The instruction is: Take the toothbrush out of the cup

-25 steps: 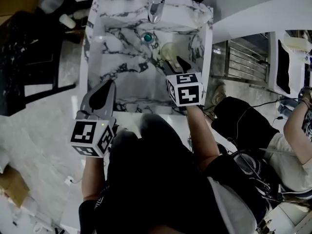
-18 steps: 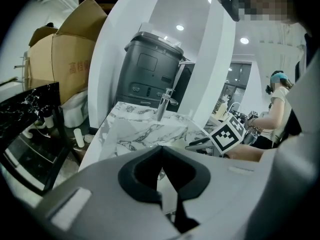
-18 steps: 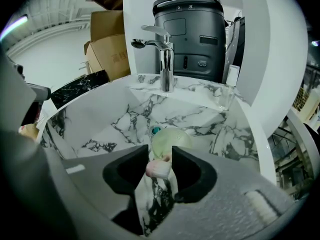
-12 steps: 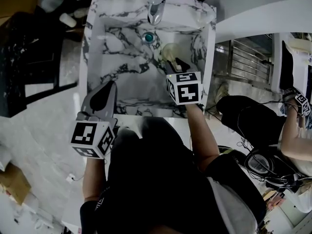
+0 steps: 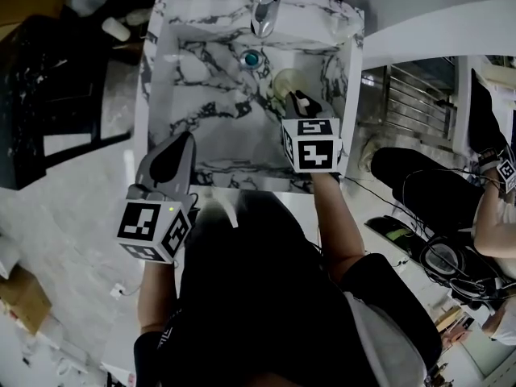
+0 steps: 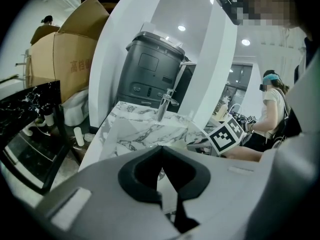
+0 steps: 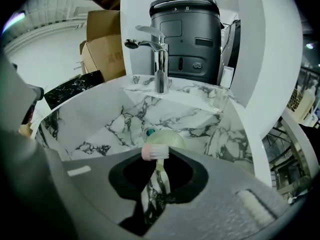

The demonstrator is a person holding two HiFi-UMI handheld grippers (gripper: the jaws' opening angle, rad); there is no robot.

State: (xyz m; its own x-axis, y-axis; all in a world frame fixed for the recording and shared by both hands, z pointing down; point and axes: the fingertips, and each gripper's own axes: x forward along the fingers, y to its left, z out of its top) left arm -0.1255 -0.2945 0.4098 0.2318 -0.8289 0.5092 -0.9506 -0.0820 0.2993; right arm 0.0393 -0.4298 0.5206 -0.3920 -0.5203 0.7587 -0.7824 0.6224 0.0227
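A pale green cup (image 5: 282, 78) sits in the marble sink (image 5: 211, 127), near the basin's right wall. In the right gripper view the toothbrush (image 7: 156, 153) stands up from the cup (image 7: 170, 139), pink bristles on top. My right gripper (image 7: 158, 160) has just been closing and its jaws are shut on the toothbrush's neck just below the bristles. In the head view the right gripper (image 5: 300, 101) reaches over the cup's near rim. My left gripper (image 5: 172, 156) hangs over the sink's front left edge, shut and empty, as the left gripper view (image 6: 161, 150) confirms.
A chrome faucet (image 5: 264, 10) rises at the sink's back, with a teal drain plug (image 5: 251, 58) below it. A clear glass (image 7: 218, 99) stands on the back right rim. Another person (image 5: 493, 216) sits to the right. Cardboard boxes (image 6: 65, 54) stand to the left.
The right gripper's jaws have narrowed from wide apart onto the toothbrush, and it edged slightly toward the cup. The left gripper has stayed still.
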